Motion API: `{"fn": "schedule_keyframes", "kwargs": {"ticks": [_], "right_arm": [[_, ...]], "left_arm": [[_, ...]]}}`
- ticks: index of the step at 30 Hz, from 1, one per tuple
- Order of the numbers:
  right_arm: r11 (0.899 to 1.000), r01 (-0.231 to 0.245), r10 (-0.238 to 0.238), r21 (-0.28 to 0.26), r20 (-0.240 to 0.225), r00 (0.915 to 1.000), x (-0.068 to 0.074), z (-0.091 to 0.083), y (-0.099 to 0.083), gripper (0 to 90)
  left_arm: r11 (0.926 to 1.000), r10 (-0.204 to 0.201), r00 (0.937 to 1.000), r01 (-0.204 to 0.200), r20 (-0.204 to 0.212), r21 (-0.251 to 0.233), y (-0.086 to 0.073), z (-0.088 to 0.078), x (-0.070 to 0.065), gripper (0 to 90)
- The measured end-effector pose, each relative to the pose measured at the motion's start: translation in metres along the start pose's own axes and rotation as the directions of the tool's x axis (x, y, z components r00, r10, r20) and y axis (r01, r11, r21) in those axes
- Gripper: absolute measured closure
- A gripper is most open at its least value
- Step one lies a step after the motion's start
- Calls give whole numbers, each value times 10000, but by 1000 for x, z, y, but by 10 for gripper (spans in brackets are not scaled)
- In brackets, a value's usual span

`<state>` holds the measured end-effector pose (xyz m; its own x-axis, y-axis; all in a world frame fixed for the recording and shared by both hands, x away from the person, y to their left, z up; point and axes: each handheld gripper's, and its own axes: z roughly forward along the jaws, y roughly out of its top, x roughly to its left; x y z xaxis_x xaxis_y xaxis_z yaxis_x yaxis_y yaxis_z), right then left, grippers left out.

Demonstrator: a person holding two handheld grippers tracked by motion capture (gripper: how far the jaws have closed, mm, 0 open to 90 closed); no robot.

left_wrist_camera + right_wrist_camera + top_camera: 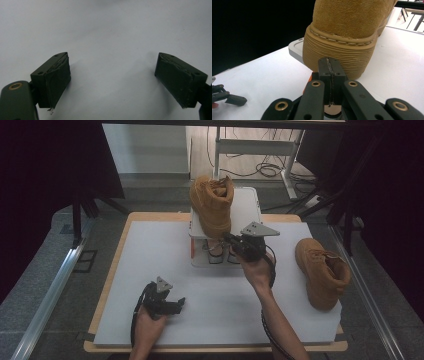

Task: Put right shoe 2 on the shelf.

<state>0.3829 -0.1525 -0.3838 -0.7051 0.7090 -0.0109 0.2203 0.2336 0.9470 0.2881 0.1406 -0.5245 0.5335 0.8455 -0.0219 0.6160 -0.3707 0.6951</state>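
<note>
Right claw (329,72) closed against boot (342,37)

The high view is dim and soft, its left and right sides falling into near-black, with the white tabletop (150,270) the brightest area. In the left gripper view, even overhead light throws faint blurred shadows beside the jaws. In the right gripper view the boot (342,50) is fairly sharp against a black background.

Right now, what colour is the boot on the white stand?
Tan suede boot with matching ribbed sole; clearest in the right gripper view.
</note>
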Motion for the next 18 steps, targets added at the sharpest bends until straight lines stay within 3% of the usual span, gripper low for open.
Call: {"fn": "schedule_keyframes", "kwargs": {"ticks": [18], "right_arm": [[9998,93,-89,147,-255,9996,11,23,8,898]], "left_arm": [[10000,-39,10000,39,2,-36,0,0,0,128]]}}
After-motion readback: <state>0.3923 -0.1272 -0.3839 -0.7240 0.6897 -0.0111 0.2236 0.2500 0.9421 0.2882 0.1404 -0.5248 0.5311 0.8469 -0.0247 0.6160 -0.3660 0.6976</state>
